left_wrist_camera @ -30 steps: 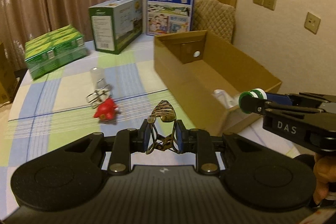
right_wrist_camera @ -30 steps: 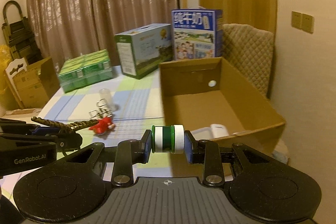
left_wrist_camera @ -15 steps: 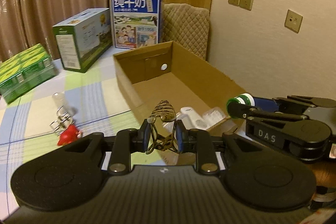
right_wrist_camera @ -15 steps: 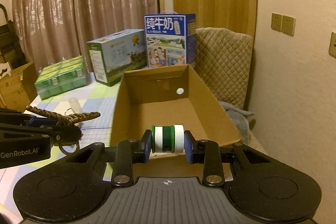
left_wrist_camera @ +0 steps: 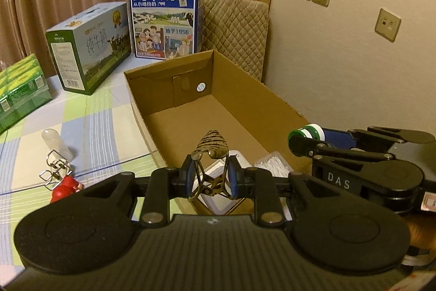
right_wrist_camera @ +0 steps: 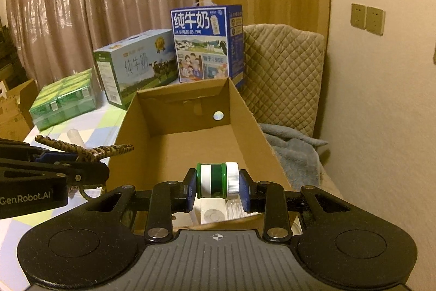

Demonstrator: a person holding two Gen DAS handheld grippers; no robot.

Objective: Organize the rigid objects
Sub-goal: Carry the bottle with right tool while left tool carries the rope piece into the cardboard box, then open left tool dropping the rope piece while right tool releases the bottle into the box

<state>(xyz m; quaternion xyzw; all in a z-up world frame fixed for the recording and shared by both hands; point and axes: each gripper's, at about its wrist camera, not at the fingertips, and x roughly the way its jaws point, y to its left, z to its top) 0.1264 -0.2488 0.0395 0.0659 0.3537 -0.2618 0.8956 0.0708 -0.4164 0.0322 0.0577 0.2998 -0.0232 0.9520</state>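
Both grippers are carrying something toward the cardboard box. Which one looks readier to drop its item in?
Probably the right gripper: its green jar hangs over the cardboard box. The left gripper, with its striped hair clip, looks nearer the box's near wall.

Checked tablecloth [left_wrist_camera: 90, 122], cardboard box [left_wrist_camera: 218, 89], milk cartons [left_wrist_camera: 166, 18], clear bottle [left_wrist_camera: 55, 141], red toy [left_wrist_camera: 65, 186]

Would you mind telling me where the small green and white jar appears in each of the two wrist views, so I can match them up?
Left wrist view: the green and white jar sits at the right, clamped in the right gripper, above the cardboard box's near right corner.
Right wrist view: the jar is at lower centre, held sideways between the blue pads, over the box.
Shared landmark: the blue milk carton behind the box.
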